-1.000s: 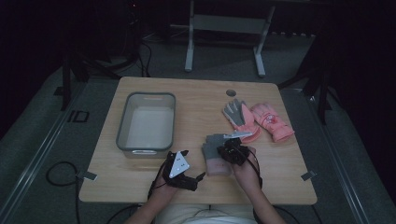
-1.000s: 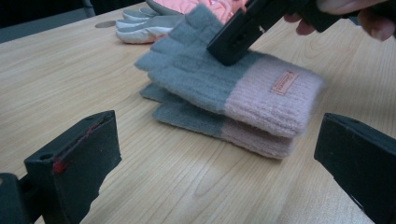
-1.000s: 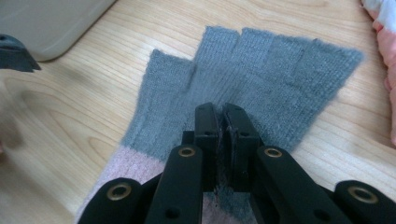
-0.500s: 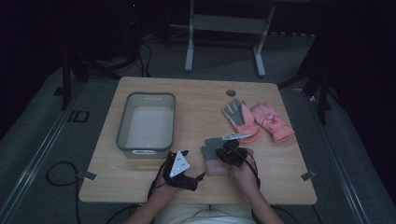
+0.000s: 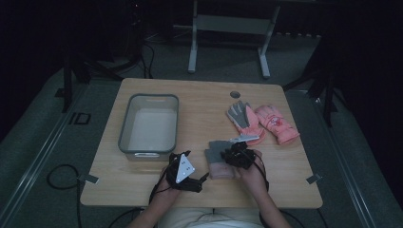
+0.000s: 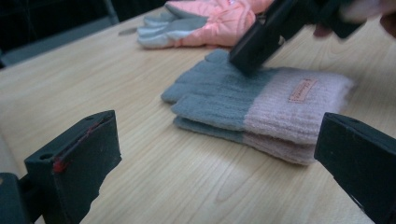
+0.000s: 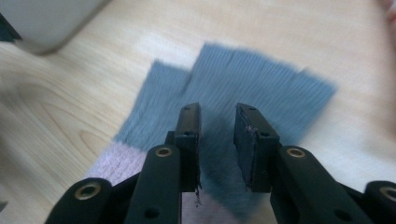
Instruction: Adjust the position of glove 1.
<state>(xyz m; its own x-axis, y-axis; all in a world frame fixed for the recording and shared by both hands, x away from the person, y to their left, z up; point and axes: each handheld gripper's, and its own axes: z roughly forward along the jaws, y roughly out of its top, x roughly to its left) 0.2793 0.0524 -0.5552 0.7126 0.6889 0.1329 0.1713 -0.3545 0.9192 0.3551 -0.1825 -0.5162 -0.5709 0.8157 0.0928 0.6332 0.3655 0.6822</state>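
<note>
Knit gloves [image 6: 261, 105], grey at the fingers and pink at the cuff, are lying stacked on the surface [image 5: 199, 102] directly under the right hand-held gripper [image 7: 217, 140]. Its jaws are parted narrowly over the grey part and have just been opening; no fabric is pinched between them. The gloves' long axis is running from the cuff near the person toward the far fingertips. The right hand is tilting its tool down onto the pair. The left hand-held gripper [image 5: 183, 168] is resting just beside the gloves, jaws wide apart and empty. Beyond, a pink glove pair [image 5: 263, 122] and a grey bin [image 5: 149, 124] are lying farther off.
</note>
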